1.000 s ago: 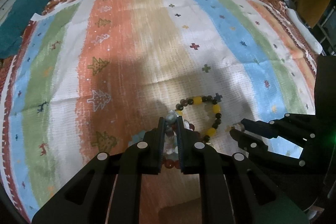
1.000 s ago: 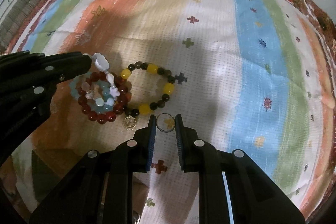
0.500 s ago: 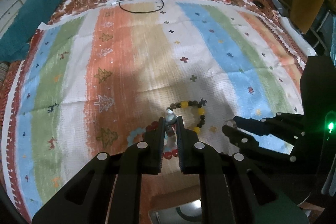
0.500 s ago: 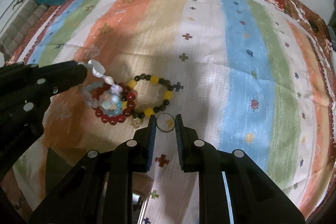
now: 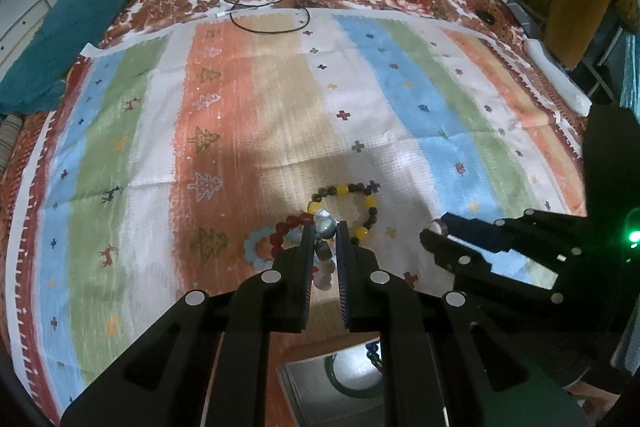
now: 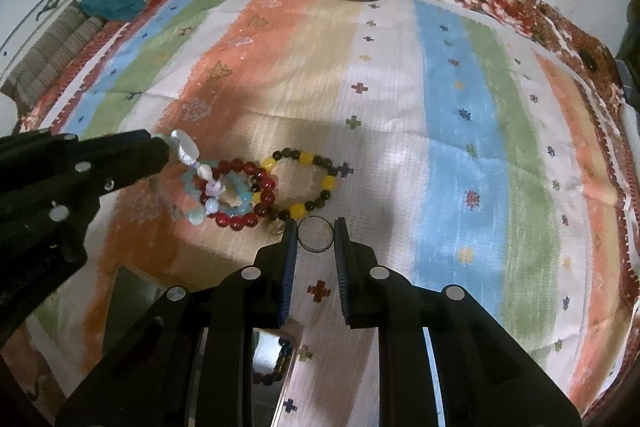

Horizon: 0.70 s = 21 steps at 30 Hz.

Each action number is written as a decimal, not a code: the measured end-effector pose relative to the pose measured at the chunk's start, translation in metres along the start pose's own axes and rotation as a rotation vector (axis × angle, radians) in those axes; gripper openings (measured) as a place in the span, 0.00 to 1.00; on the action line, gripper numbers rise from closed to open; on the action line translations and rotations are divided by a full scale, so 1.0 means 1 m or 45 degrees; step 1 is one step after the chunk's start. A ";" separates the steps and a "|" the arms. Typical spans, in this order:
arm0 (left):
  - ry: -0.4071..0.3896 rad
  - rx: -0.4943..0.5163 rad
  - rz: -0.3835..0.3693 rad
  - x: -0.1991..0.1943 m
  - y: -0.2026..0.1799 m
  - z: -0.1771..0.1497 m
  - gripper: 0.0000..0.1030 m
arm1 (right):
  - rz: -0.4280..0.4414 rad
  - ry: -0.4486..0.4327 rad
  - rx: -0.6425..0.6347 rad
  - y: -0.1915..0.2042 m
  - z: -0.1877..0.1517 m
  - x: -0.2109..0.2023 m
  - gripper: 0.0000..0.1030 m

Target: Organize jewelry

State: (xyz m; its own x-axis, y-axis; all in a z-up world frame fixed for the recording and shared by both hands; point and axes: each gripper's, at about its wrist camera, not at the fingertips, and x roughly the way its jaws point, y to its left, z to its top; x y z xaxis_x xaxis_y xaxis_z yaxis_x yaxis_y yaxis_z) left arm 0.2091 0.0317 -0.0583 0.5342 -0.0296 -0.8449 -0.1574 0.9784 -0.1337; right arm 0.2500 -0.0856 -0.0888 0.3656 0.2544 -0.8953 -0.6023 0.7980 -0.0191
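Between the left tongs [image 5: 325, 231], low at the centre of the left wrist view, a pale shell-and-bead bracelet [image 6: 202, 179] is clamped by its top bead while the rest of the strand dangles. In the right wrist view it hangs at left centre, over the red bead bracelet [image 6: 248, 195] and the light blue bead bracelet [image 6: 236, 203] lying on the striped blanket [image 6: 460, 131]. The right tongs [image 6: 316, 234] are clamped on a thin dark ring [image 6: 316, 234], held edge to edge.

Risks, as I judge them: the hold on a single rounded bead looks slim, so a swing could slip it free onto the pile. The dangling end might snag the red strand and drag it along. The ring, pinched only across its rim, could twist and pop out.

A yellow and dark bead bracelet [image 6: 304, 183] lies just right of the red one, with a small gold charm [image 6: 276, 227] beside it. Part of a mirrored box [image 5: 344, 379] shows at the bottom of the frame.
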 end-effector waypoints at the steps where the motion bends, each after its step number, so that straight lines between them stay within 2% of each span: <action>1: -0.008 -0.002 -0.004 -0.004 -0.001 -0.002 0.10 | 0.004 -0.002 0.001 0.001 -0.001 -0.001 0.19; 21: -0.076 -0.022 -0.033 -0.048 -0.008 -0.032 0.10 | 0.032 -0.091 -0.015 0.016 -0.023 -0.035 0.19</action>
State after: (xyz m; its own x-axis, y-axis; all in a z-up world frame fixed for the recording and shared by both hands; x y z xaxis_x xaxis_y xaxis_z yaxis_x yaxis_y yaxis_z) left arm 0.1580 0.0185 -0.0338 0.5870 -0.0417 -0.8085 -0.1570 0.9738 -0.1642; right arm 0.2115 -0.0944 -0.0680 0.4000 0.3132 -0.8614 -0.6203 0.7843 -0.0028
